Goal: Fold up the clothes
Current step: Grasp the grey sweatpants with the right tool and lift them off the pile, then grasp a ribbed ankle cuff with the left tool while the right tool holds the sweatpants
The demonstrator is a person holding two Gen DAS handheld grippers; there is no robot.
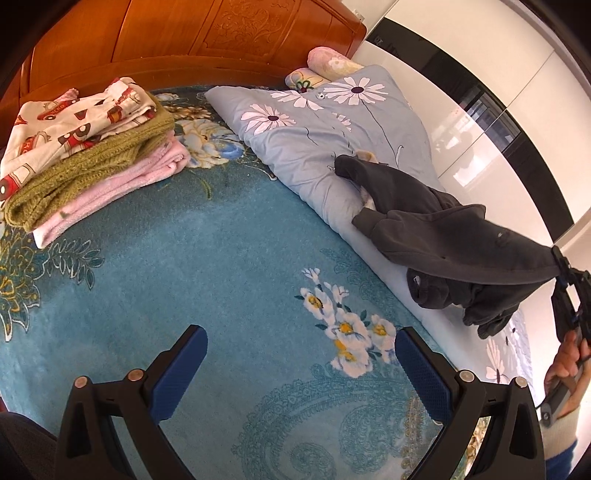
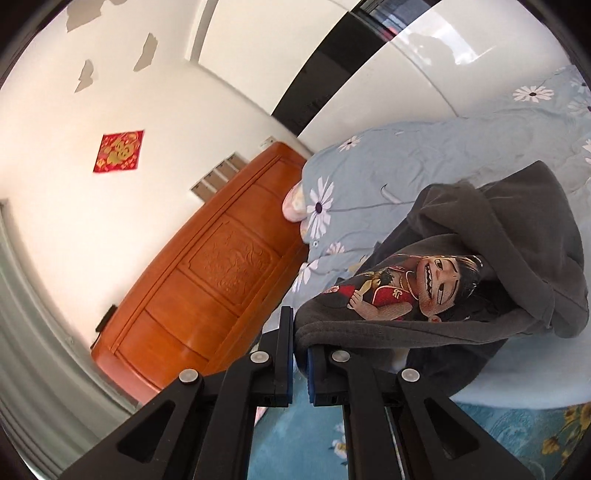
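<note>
Three folded garments form a stack (image 1: 85, 155) at the far left of the bed (image 1: 207, 266), against the headboard (image 1: 192, 33): a printed piece on top, a green knit under it, a pink piece at the bottom. I judge that this corner serves as the place for finished items, which leaves the blue middle of the bed bare as a folding surface.

My right hand-held gripper (image 2: 301, 354) is clamped on the edge of a dark grey sweatshirt (image 1: 461, 243). The left wrist view shows that edge lifted at the far right, with the rest of the garment trailing in a crumpled heap over the quilt (image 1: 332, 136). The right wrist view shows a cartoon print on the cloth just beyond the fingers. Gripping at an edge lets the weight of the cloth pull it straighter as it rises.

My left hand-held gripper (image 1: 301, 363) is spread wide and holds nothing. It hangs over the bare bed near me, well apart from the sweatshirt, and is free to take a second edge.

The sweatshirt is unfolded at this moment.
</note>
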